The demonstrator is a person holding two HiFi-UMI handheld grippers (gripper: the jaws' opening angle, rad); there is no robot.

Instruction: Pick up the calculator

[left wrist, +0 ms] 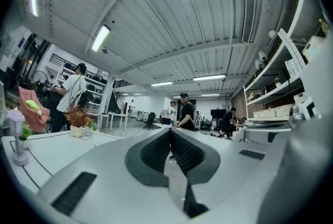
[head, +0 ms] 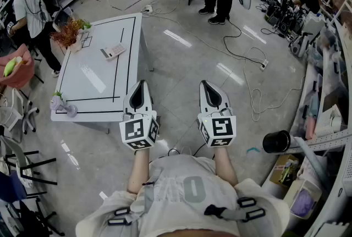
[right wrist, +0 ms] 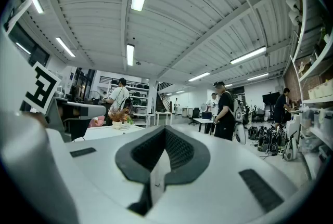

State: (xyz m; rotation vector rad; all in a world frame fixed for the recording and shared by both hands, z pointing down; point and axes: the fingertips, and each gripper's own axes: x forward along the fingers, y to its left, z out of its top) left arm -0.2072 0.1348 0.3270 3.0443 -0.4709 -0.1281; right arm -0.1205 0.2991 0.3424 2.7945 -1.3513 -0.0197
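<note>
1. Left gripper (head: pixel 139 85) & right gripper (head: pixel 205 85): jaws pressed together, nothing between.
2. Calculator (head: pixel 113 51) lies on far part of white table (head: pixel 82 82), off to the left, well apart from both.
3. Risk: arriving w/ jaws closed would shove it, not grip it; it's flat, so pads may slip off.

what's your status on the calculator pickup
Left gripper and right gripper both shut, empty, short of the white table. Calculator lying on it, untouched. Potted plant at far corner, not blocking.
</note>
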